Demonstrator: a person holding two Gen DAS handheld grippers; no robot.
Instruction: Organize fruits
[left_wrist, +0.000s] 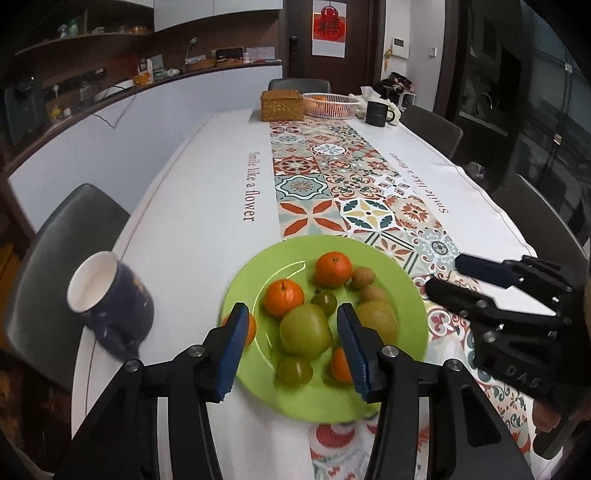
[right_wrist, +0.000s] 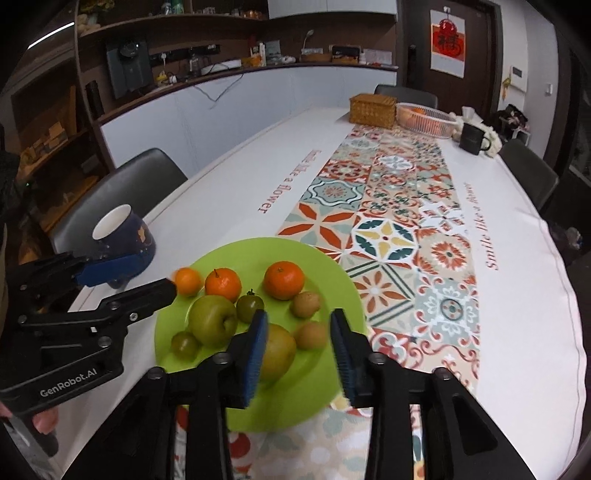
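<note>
A green plate (left_wrist: 255, 273) (right_wrist: 236, 258) near the table's front edge holds several fruits: tangerines (left_wrist: 333, 269) (right_wrist: 284, 280), a green apple (left_wrist: 306, 331) (right_wrist: 213, 320), a pear (left_wrist: 378, 319) (right_wrist: 277, 350), small green tomatoes (left_wrist: 324, 302) (right_wrist: 250, 307) and kiwis (left_wrist: 362, 277) (right_wrist: 306, 303). My left gripper (left_wrist: 291, 350) is open and empty, hovering over the plate's near side with the apple between its fingers' line. My right gripper (right_wrist: 298, 350) is open and empty above the pear and a kiwi. Each gripper also shows in the other view, the right one (left_wrist: 447, 277) and the left one (right_wrist: 125, 277).
A dark blue mug (left_wrist: 110, 299) (right_wrist: 123, 234) stands left of the plate. At the far end are a wicker box (left_wrist: 282, 105) (right_wrist: 373, 109), a white basket with oranges (left_wrist: 330, 104) (right_wrist: 424, 118) and a black mug (left_wrist: 377, 113) (right_wrist: 474, 138). Grey chairs (left_wrist: 55, 251) surround the table.
</note>
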